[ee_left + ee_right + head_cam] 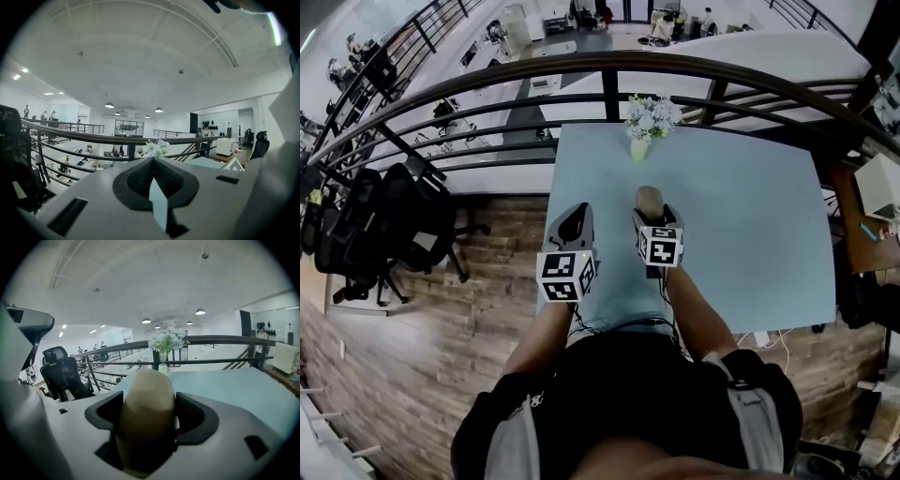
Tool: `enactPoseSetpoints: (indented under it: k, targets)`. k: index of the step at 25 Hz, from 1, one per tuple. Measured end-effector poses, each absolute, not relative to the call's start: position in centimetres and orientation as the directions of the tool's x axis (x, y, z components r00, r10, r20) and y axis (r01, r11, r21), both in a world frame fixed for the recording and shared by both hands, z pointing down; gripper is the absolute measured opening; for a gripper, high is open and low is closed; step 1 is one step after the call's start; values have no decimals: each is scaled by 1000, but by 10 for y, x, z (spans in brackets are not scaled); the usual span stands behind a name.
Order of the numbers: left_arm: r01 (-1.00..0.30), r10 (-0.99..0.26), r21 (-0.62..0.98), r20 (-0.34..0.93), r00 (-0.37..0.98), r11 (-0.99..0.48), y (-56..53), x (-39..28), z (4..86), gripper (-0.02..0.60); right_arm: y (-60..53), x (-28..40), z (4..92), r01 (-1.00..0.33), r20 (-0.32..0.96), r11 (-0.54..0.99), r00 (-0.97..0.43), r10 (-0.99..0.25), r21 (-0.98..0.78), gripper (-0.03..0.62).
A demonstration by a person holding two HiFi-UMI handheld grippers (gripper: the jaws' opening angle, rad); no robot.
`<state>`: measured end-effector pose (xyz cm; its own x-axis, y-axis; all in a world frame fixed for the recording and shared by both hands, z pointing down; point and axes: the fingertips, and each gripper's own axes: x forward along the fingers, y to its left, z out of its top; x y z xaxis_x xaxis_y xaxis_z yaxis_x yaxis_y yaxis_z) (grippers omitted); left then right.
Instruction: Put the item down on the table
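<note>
My right gripper (655,214) is shut on a tan, rounded oblong item (649,198), held above the near middle of the pale blue table (750,216). In the right gripper view the item (147,397) stands between the dark pads of the right gripper (149,420) and hides the gap between them. My left gripper (575,225) hangs just left of the right one, over the table's left edge. It is shut, with nothing in it. In the left gripper view the left gripper (153,174) has its pads meeting at the tip.
A small vase of white flowers (649,120) stands at the table's far edge, straight ahead. A dark metal railing (609,70) runs behind the table, with a drop to a lower floor beyond. Black office chairs (384,225) stand at the left, and another desk (872,216) at the right.
</note>
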<state>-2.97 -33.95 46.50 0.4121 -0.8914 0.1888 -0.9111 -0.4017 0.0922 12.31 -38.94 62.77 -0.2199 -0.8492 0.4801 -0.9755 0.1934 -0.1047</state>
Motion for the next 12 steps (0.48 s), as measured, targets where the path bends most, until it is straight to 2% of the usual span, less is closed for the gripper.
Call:
enactPoseSetpoints:
  k: [12]
  targets:
    - [-923,-900,92,207,384,-373,-335,-44,474,14,-376,115,699,-976,612,201,-212,-762,-87,357]
